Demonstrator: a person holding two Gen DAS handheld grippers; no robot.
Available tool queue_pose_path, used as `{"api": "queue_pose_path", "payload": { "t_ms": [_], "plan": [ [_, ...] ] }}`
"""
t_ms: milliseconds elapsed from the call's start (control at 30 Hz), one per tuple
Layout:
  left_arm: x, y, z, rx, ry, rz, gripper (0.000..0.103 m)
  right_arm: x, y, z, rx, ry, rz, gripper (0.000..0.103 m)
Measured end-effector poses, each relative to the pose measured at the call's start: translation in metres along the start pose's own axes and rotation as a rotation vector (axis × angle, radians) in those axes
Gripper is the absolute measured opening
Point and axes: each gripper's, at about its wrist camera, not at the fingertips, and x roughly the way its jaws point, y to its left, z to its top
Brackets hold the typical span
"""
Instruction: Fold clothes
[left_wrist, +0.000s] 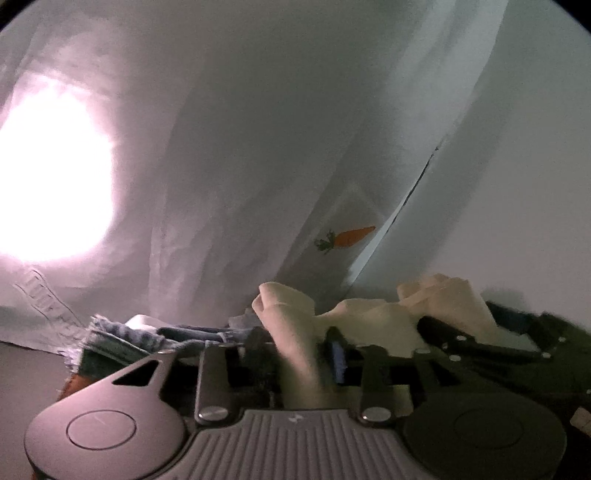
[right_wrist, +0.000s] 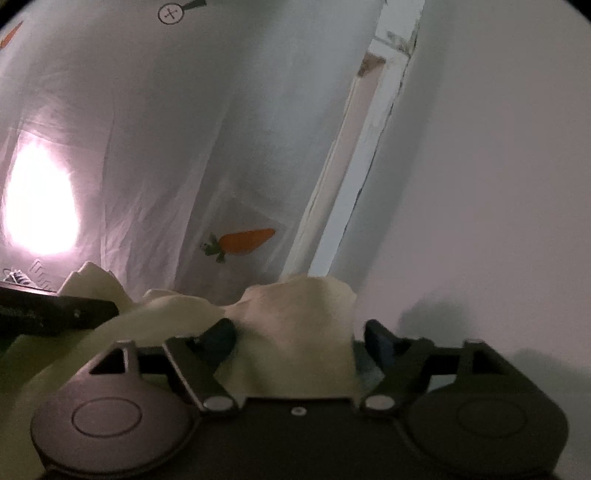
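A cream-coloured garment (left_wrist: 362, 317) hangs bunched between both grippers, lifted up in front of a curtain. My left gripper (left_wrist: 295, 343) is shut on a fold of the garment that drapes down between its fingers. In the right wrist view the same garment (right_wrist: 295, 325) fills the gap of my right gripper (right_wrist: 299, 336), whose fingers stand wide apart on either side of the cloth. The right gripper's body shows at the right of the left wrist view (left_wrist: 498, 343); the left gripper's finger (right_wrist: 55, 314) shows at the left of the right wrist view.
A white curtain (right_wrist: 184, 129) with an orange carrot print (right_wrist: 243, 242) hangs behind, backlit by a bright window (left_wrist: 48, 177). A plain white wall (right_wrist: 480, 184) is to the right. Folded denim clothes (left_wrist: 147, 336) lie low at the left.
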Motion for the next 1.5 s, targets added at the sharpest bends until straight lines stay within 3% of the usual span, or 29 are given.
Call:
{"api": "queue_pose_path", "payload": {
  "t_ms": [167, 333, 467, 633, 833, 1033, 1200, 1500],
  "plan": [
    [-0.034, -0.002, 0.006, -0.004, -0.014, 0.039, 0.088, -0.035, 0.008, 0.01, -0.047, -0.065, -0.059, 0.098],
    [-0.086, 0.002, 0.015, 0.009, -0.072, 0.073, 0.096, -0.086, 0.01, 0.024, 0.012, -0.122, -0.062, 0.102],
    [-0.144, -0.001, 0.016, 0.085, -0.126, 0.116, 0.101, -0.125, 0.019, 0.026, 0.076, -0.134, -0.035, 0.103],
    [-0.224, -0.003, 0.002, 0.129, -0.183, 0.157, 0.103, -0.176, 0.044, 0.02, 0.166, -0.15, 0.063, 0.103],
    [-0.31, -0.008, -0.031, 0.119, -0.154, 0.273, 0.103, -0.242, 0.078, 0.01, 0.231, -0.133, 0.201, 0.103],
    [-0.392, 0.005, -0.075, 0.127, -0.252, 0.342, 0.103, -0.31, 0.122, 0.003, 0.202, -0.104, 0.28, 0.103],
    [-0.452, 0.031, -0.091, 0.119, -0.203, 0.341, 0.103, -0.36, 0.166, -0.006, 0.193, -0.068, 0.316, 0.103],
    [-0.549, 0.096, -0.113, 0.162, -0.141, 0.403, 0.103, -0.427, 0.255, -0.027, 0.264, 0.009, 0.328, 0.103]
  ]
}}
